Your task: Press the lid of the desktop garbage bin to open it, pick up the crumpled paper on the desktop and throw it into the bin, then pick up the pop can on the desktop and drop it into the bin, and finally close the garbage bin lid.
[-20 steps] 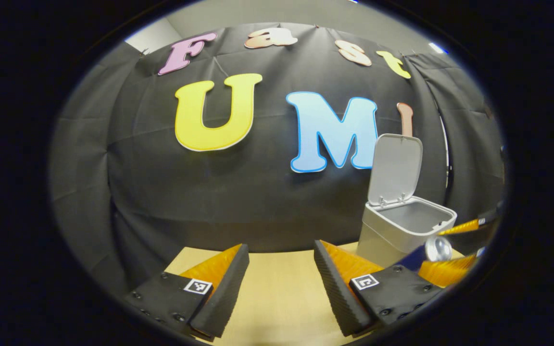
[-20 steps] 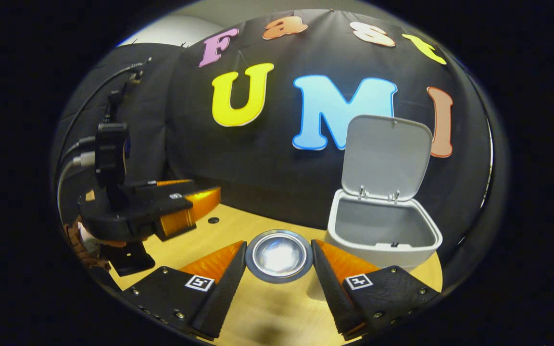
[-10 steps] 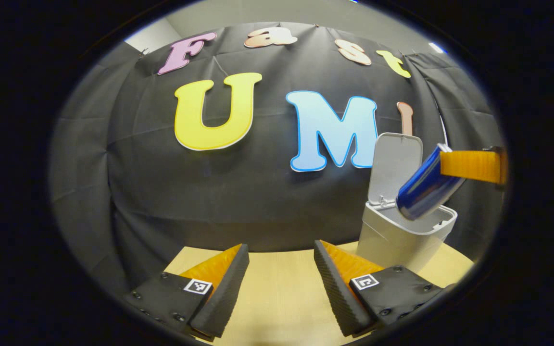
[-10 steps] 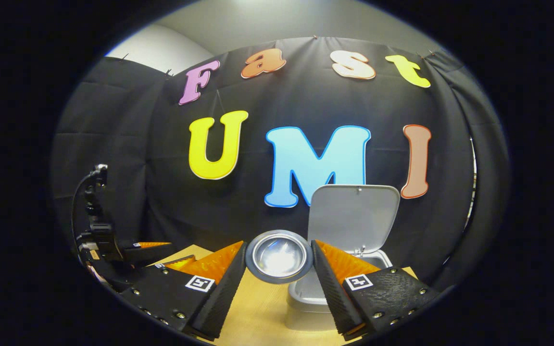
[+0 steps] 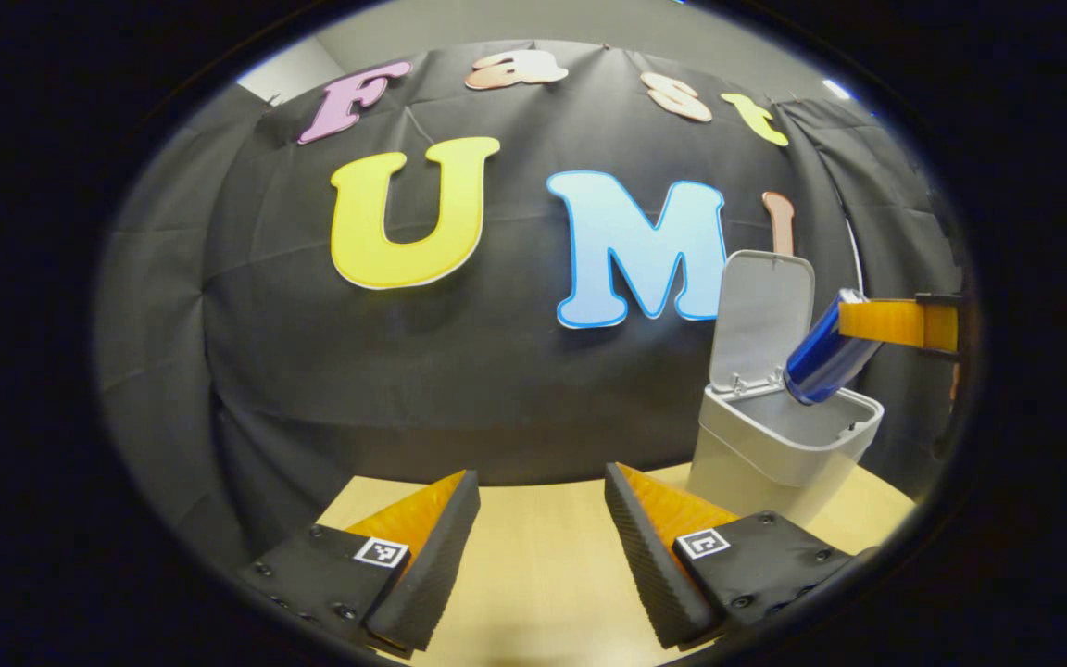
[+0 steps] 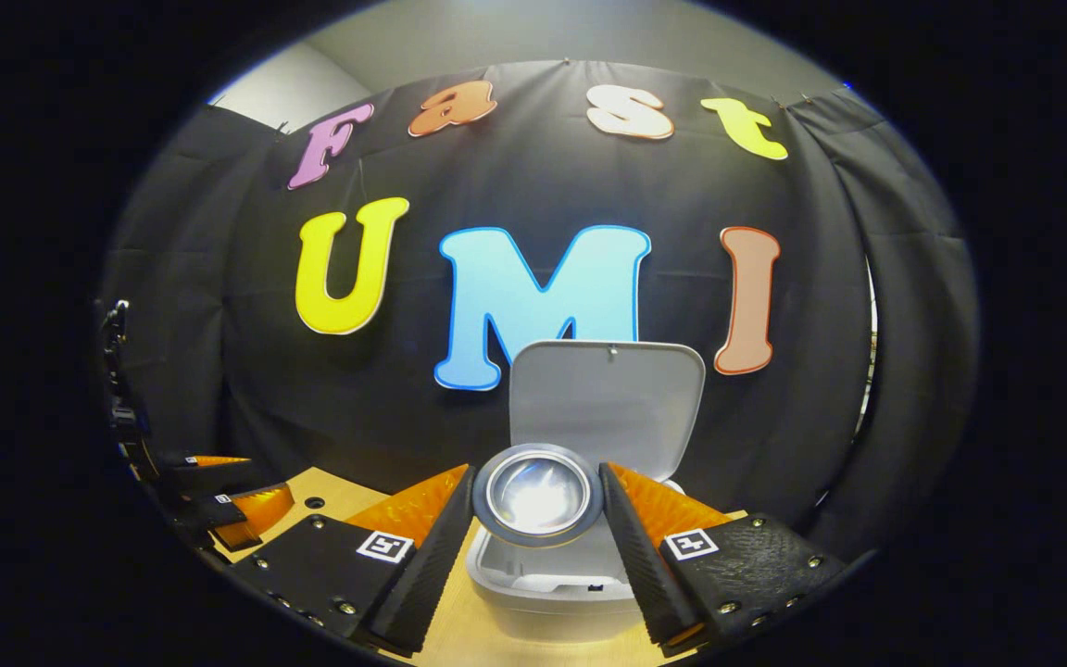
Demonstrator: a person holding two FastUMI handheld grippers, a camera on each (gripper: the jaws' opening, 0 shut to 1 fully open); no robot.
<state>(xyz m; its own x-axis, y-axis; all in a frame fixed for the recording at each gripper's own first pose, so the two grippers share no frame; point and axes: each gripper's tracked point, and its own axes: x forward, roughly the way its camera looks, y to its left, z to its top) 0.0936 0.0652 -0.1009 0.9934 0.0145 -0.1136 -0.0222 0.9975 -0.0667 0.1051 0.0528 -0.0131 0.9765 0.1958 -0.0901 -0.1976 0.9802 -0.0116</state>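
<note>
Pop can [image 6: 538, 493] clamped between both fingers of right hand-held gripper [image 6: 538, 547], silver end facing the camera in right gripper view. In left gripper view the pop can [image 5: 825, 357] shows blue, tilted, lower end pointing down over the open mouth of the garbage bin [image 5: 779, 454], above the rim, not inside yet; the right hand-held gripper [image 5: 895, 322] reaches in from the right edge there.

Garbage bin [image 6: 543, 593] stands on the tabletop [image 6: 459, 639] directly below and ahead of the can, lid [image 6: 606, 403] flipped up, standing near upright at the back. Lid [image 5: 763, 320] same in left gripper view, hinged at the rear rim. Inside of bin partly visible; can't tell whether crumpled paper is in there.

Left hand-held gripper [image 5: 541, 537] fingers spread wide, holding nothing, low over the tabletop [image 5: 533, 565], well left of the bin. In right gripper view the left hand-held gripper [image 6: 219, 505] sits at far left edge, over the tabletop, apart from the bin.

Black cloth wall [image 5: 311, 371] behind everything.
</note>
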